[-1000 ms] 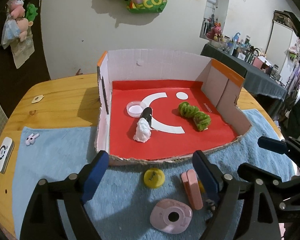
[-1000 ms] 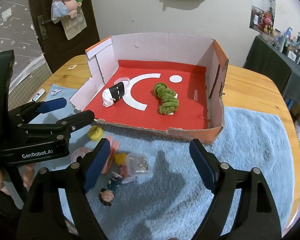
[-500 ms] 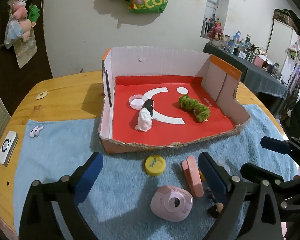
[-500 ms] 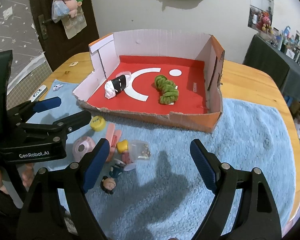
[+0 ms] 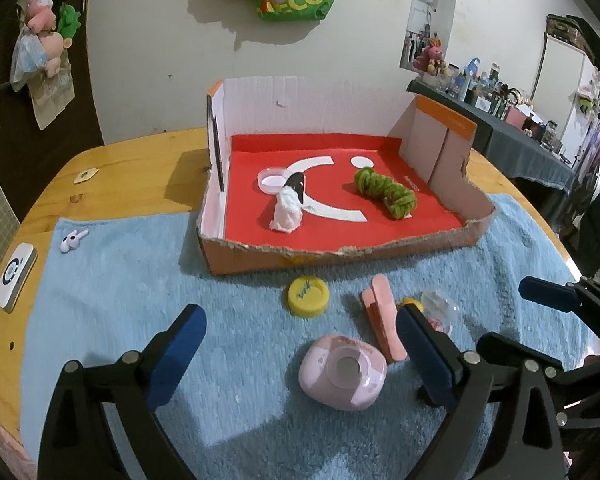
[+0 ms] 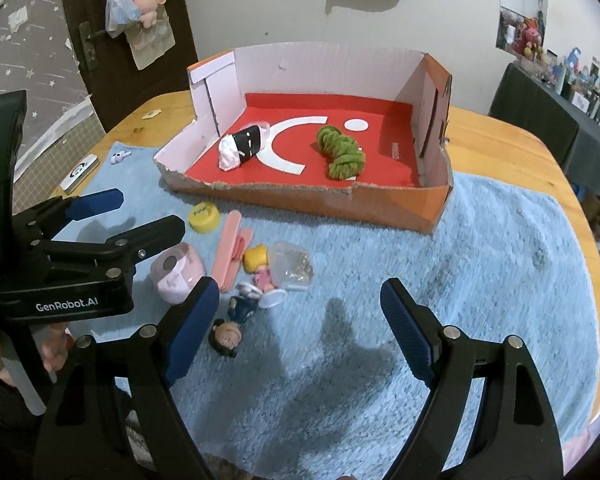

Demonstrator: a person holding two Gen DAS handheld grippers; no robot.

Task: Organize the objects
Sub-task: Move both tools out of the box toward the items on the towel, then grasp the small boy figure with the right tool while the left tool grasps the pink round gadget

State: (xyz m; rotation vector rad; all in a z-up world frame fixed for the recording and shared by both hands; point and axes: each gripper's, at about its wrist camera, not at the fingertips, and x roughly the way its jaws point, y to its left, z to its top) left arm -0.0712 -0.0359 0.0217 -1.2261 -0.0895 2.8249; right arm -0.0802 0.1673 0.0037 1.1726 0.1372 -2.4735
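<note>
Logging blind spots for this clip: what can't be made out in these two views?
- Dolls: in the left view, hidden behind the left gripper.
- Clear bag: contents too small in the right view.
- Yellow cap: writing too small in the left view.
- Pink case: partly covered by the left gripper in the right view.

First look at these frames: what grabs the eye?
The cardboard box with its bright red floor, standing on the blue towel, with a green yarn bundle inside. In front of it lies a small clutter: yellow cap, pink clip, pink round case, between both open grippers.
</note>
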